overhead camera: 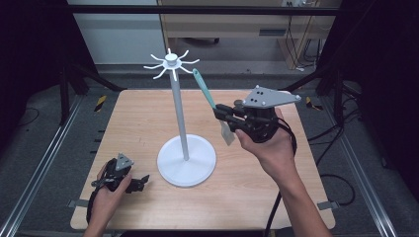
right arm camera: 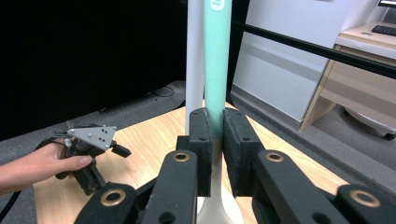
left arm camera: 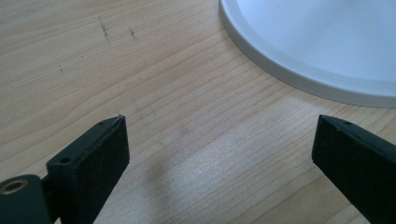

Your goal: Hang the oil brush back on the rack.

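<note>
A white hook stand (overhead camera: 180,118) rises from a round base (overhead camera: 187,160) in the middle of the table, with a ring of hooks (overhead camera: 170,63) at its top. My right gripper (overhead camera: 221,112) is shut on a spatula (overhead camera: 210,101) with a teal handle and a pale blade, held upright to the right of the pole, handle end near the hooks. In the right gripper view the teal handle (right arm camera: 216,65) stands between the jaws, beside the pole (right arm camera: 194,60). My left gripper (overhead camera: 141,181) rests open near the table's front left, just left of the base (left arm camera: 317,42).
The wooden table (overhead camera: 138,123) sits inside a black frame with metal rails at both sides. A desk and cables (overhead camera: 296,34) stand beyond the far edge. The other hand and its gripper (right arm camera: 91,149) lie low at the left of the right gripper view.
</note>
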